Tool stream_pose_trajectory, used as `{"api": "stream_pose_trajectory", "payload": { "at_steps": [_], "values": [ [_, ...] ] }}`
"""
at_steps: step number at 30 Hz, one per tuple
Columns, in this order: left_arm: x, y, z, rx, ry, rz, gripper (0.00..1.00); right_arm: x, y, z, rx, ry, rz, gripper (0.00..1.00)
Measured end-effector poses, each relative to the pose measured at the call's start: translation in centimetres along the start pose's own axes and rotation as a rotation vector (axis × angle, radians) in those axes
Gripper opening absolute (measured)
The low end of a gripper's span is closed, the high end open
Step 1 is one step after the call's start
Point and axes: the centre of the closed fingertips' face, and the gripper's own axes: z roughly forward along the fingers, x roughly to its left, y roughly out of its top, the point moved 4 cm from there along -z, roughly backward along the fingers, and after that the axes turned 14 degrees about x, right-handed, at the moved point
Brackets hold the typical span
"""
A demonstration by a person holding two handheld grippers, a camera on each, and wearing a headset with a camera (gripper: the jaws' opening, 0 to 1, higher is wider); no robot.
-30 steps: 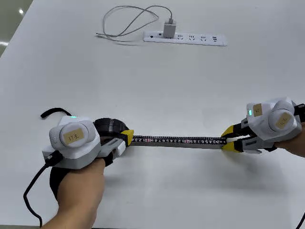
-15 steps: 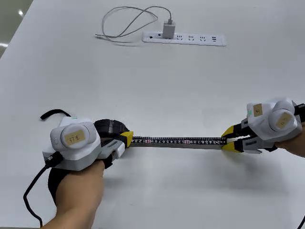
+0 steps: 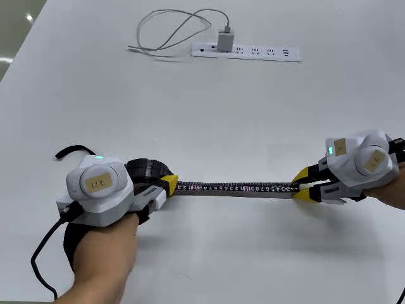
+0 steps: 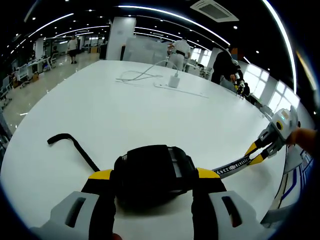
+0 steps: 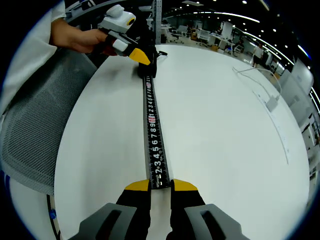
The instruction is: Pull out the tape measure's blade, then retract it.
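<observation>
Nearest us, our left gripper [image 3: 162, 188] has its 2 jaws clamped around the black tape measure [image 4: 152, 172], which sits on the white table [image 3: 221, 114]. The blade [image 3: 234, 187] stretches out across the table to our right gripper [image 5: 160, 186], whose narrow jaws pinch its tip. A black strap [image 3: 71, 151] trails behind the case. Farther off lies a power strip [image 3: 247, 50] with 1 charger [image 3: 225, 39] and a looped cable [image 3: 168, 28].

Tape case [image 3: 147, 170] is black. Blade [image 3: 234, 187] is black w/ white nos. & a few red bits. Left gripper [image 3: 167, 184] & right gripper [image 3: 301, 183] are white-grey w/ yellow tips. Table [image 3: 221, 114] & power strip [image 3: 253, 51] are white.
</observation>
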Motion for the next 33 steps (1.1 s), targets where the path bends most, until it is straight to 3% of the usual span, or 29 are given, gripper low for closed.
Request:
{"api": "stream_pose_trajectory", "payload": {
  "at_steps": [33],
  "values": [
    [0.2,0.1,-0.2,-0.018,-0.039,-0.037,0.58,-0.4,3.8,1.0,-0.041,0.008,-0.023,0.1]
  ]
}}
